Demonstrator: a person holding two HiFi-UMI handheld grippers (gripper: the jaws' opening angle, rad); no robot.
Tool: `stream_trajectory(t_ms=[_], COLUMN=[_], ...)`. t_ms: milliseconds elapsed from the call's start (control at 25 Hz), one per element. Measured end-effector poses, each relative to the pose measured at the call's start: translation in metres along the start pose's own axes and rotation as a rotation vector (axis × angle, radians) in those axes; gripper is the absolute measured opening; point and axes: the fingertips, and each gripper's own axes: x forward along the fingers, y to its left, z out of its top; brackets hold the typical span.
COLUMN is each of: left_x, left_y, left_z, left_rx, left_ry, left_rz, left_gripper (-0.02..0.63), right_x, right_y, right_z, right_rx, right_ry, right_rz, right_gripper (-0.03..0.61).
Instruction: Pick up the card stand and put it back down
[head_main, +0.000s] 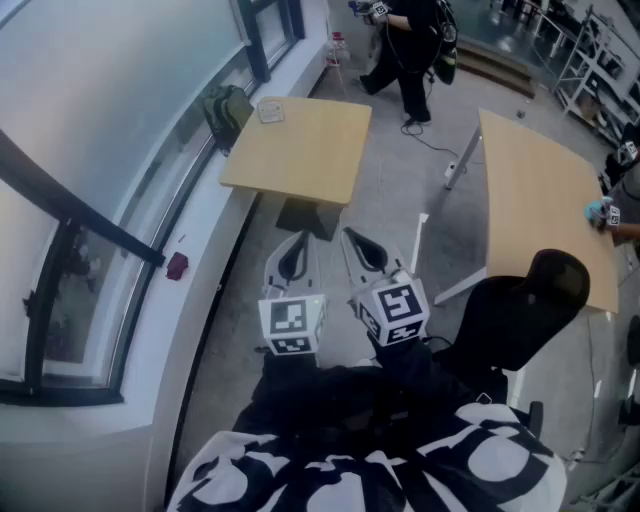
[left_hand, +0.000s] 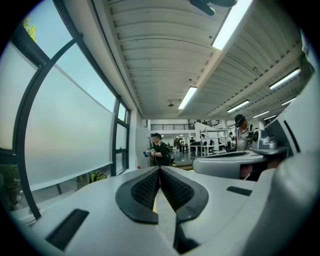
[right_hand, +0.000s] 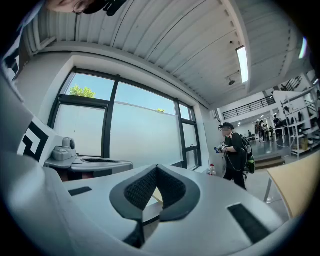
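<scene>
A small pale card stand (head_main: 270, 112) sits on the far left corner of a square wooden table (head_main: 300, 160) in the head view. Both grippers are held level close to my body, well short of that table and pointing toward it. The left gripper (head_main: 298, 237) has its dark pads pressed together at the tips with nothing between them (left_hand: 160, 169). Beside it, the right gripper (head_main: 349, 233) also has its pads meeting at the tips and holds nothing (right_hand: 157, 167). Neither gripper view shows the card stand.
A green backpack (head_main: 228, 108) leans by the window next to the table. A second wooden table (head_main: 540, 200) and a black chair (head_main: 520, 300) stand to the right. A person in black (head_main: 410, 50) stands beyond the tables. A small red object (head_main: 177, 265) lies on the window ledge.
</scene>
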Motion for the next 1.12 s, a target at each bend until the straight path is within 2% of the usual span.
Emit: stream_trajectory(t_ms=[320, 480, 600, 760, 880, 1120], left_x=[-0.013, -0.018, -0.018, -0.002, 0.011, 0.027], left_y=[-0.044, -0.034, -0.028, -0.033, -0.015, 0.057], left_z=[-0.012, -0.016, -0.017, -0.026, -0.024, -0.007], left_rx=[0.025, -0.012, -0.033, -0.042, -0.050, -0.079], left_ry=[0.019, 0.023, 0.013, 0.023, 0.013, -0.031], left_rz=[0.028, 0.058, 0.036, 0.023, 0.033, 0.114], left_gripper=[0.006, 0.006, 0.006, 0.006, 0.006, 0.006], right_x=[-0.035, -0.032, -0.027, -0.017, 0.003, 0.062], right_y=[-0.021, -0.009, -0.003, -0.018, -0.015, 0.021], right_z=[-0.021, -0.034, -0.032, -0.035, -0.035, -0.020], right_rx=[0.070, 0.091, 0.078, 0.088, 0.067, -0.001], right_ry=[0.009, 0.038, 0.029, 0.036, 0.051, 0.059], right_rz=[0.013, 0.049, 0.058, 0.065, 0.081, 0.172], right_gripper=[0.020, 0.020, 0.020, 0.021, 0.021, 0.021])
